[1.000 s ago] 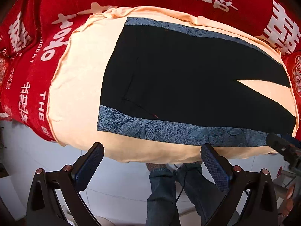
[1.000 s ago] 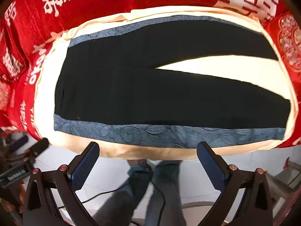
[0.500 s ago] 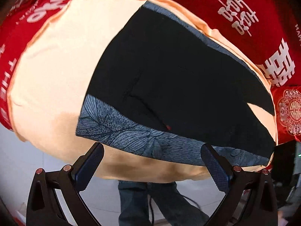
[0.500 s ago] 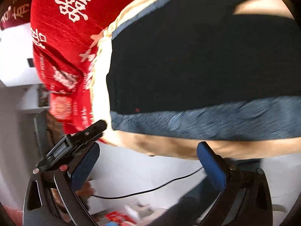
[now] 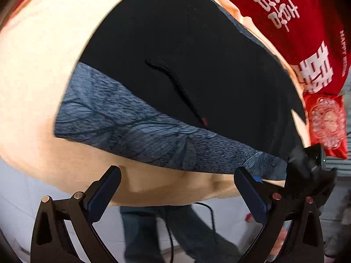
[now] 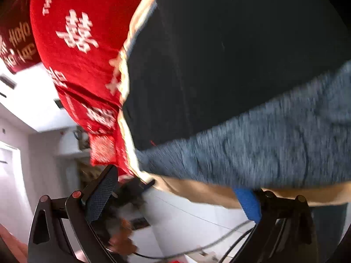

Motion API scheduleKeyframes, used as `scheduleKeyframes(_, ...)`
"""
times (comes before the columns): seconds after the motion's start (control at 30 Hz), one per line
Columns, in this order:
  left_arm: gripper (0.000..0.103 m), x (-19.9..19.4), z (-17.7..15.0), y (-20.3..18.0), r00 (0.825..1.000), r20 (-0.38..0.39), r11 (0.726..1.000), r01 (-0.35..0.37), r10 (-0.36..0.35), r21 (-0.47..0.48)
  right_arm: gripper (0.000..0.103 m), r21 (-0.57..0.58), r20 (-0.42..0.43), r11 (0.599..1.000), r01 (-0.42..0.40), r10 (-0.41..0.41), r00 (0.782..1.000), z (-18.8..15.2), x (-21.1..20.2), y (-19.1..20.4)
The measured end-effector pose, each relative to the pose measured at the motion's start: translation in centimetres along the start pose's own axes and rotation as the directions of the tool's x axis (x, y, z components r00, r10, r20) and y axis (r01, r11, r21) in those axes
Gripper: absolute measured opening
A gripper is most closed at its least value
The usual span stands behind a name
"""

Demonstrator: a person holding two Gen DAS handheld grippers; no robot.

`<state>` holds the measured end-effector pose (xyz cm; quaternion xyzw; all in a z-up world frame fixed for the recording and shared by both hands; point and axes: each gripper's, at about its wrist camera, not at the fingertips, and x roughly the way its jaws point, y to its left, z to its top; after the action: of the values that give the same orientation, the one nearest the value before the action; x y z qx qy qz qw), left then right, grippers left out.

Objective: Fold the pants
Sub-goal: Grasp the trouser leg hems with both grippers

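Note:
Black pants [image 5: 186, 65] with a blue-grey patterned side stripe [image 5: 136, 131] lie flat on a peach sheet [image 5: 39, 54]. My left gripper [image 5: 175, 195] is open and empty, just off the sheet's near edge below the stripe. My right gripper [image 6: 173, 197] is open and empty, at the near edge close to the stripe [image 6: 263, 149] and the waist corner of the pants [image 6: 219, 54]. It also shows at the right edge of the left wrist view [image 5: 307, 171].
A red cover with white characters [image 5: 296, 22] [image 6: 76, 50] lies under the peach sheet. A person's legs in jeans [image 5: 175, 230] and a black cable [image 5: 208, 210] are below the edge. White floor and walls [image 6: 26, 153] lie to the left.
Both grippers have moved in closer to the near edge of the pants and tilted. The right gripper has swung left toward the waist end. Both stay open.

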<state>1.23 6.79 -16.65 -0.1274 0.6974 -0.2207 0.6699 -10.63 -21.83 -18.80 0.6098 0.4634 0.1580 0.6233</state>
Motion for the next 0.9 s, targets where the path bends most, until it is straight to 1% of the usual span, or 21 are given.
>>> scheduleKeyframes(0.07,0.103,0.2,0.4,-0.3,0.999,0.005,0.998,0.054,-0.054,-0.036,0.101,-0.011,0.025,0.998,-0.066,0.066,0.998,0.9,-1.1,1.5)
scheduleKeyframes(0.13,0.103,0.3,1.0,-0.7,0.995,0.027,0.992,0.099,-0.097,-0.075,0.101,-0.038,0.023,0.995,-0.092,0.093,0.995,1.3,-1.8,3.2)
scheduleKeyframes(0.23,0.103,0.5,2.1,-0.7,0.988,0.064,0.980,0.147,-0.139,-0.133,0.101,-0.067,0.016,0.991,-0.119,0.120,0.993,1.6,-2.6,4.8)
scheduleKeyframes(0.3,0.103,0.9,2.6,-0.7,0.985,0.077,0.973,0.165,-0.154,-0.162,0.101,-0.068,0.016,0.989,-0.134,0.135,0.991,1.6,-3.2,5.0)
scheduleKeyframes(0.37,0.103,1.0,3.1,-0.9,0.987,0.100,0.976,0.145,-0.129,-0.166,0.101,-0.059,0.014,0.987,-0.151,0.152,0.988,1.8,-3.6,4.9)
scheduleKeyframes(0.4,0.097,0.9,3.3,-1.0,0.987,0.112,0.978,0.129,-0.111,-0.163,0.101,-0.057,0.011,0.987,-0.148,0.149,0.989,1.7,-3.5,4.6)
scheduleKeyframes(0.43,0.086,0.6,3.6,-1.3,0.990,0.121,0.983,0.097,-0.078,-0.157,0.101,-0.055,0.007,0.990,-0.133,0.133,0.991,1.7,-3.6,4.3)
scheduleKeyframes(0.47,0.079,0.5,3.9,-1.2,0.990,0.123,0.985,0.082,-0.063,-0.151,0.101,-0.053,0.005,0.991,-0.121,0.122,0.993,1.5,-3.5,3.9)
scheduleKeyframes(0.5,0.067,0.5,4.1,-1.0,0.991,0.122,0.987,0.070,-0.052,-0.147,0.101,-0.044,0.006,0.994,-0.101,0.102,0.995,1.4,-3.4,3.3)
scheduleKeyframes(0.53,0.058,0.4,4.3,-0.8,0.992,0.119,0.988,0.058,-0.040,-0.145,0.101,-0.032,0.012,0.996,-0.083,0.083,0.996,1.5,-3.3,2.7)
scheduleKeyframes(0.57,0.054,0.4,4.5,-0.6,0.993,0.115,0.989,0.051,-0.035,-0.139,0.100,-0.011,0.023,0.998,-0.062,0.062,0.998,1.4,-3.5,1.8)
scheduleKeyframes(0.63,0.044,0.4,4.7,-0.3,0.995,0.098,0.991,0.045,-0.032,-0.125,0.093,0.047,0.050,0.998,-0.041,0.039,0.998,1.2,-4.2,-0.2)
scheduleKeyframes(0.67,0.043,0.2,4.6,-0.1,0.995,0.093,0.992,0.046,-0.035,-0.117,0.078,0.096,0.069,0.995,-0.041,0.034,0.997,1.0,-4.7,-1.6)
scheduleKeyframes(0.7,0.042,0.1,4.7,-0.2,0.995,0.090,0.994,0.041,-0.032,-0.103,0.066,0.132,0.082,0.990,-0.050,0.039,0.996,0.8,-5.0,-2.5)
scheduleKeyframes(0.73,0.042,0.0,4.8,-0.6,0.996,0.087,0.996,0.028,-0.021,-0.083,0.061,0.176,0.098,0.982,-0.065,0.048,0.994,0.7,-5.5,-3.5)
scheduleKeyframes(0.77,0.042,-0.2,4.8,-0.7,0.996,0.084,0.997,0.022,-0.016,-0.071,0.048,0.221,0.114,0.970,-0.100,0.076,0.991,0.5,-5.8,-4.4)
scheduleKeyframes(0.8,0.042,-0.4,4.8,-1.0,0.997,0.080,0.998,0.013,-0.008,-0.061,0.033,0.246,0.121,0.962,-0.116,0.089,0.989,0.4,-6.0,-4.9)
scheduleKeyframes(0.83,0.042,-0.6,5.0,-1.4,0.997,0.074,0.999,0.004,0.000,-0.050,0.027,0.266,0.127,0.956,-0.126,0.095,0.987,0.3,-6.3,-5.1)
scheduleKeyframes(0.87,0.042,-0.9,5.0,-1.5,0.997,0.071,0.999,0.000,0.003,-0.043,0.020,0.268,0.133,0.957,-0.114,0.080,0.988,0.3,-6.8,-4.7)
scheduleKeyframes(0.9,0.040,-1.2,5.2,-2.0,0.997,0.071,0.999,-0.007,0.010,-0.032,0.017,0.246,0.134,0.966,-0.080,0.048,0.990,0.4,-7.4,-3.8)
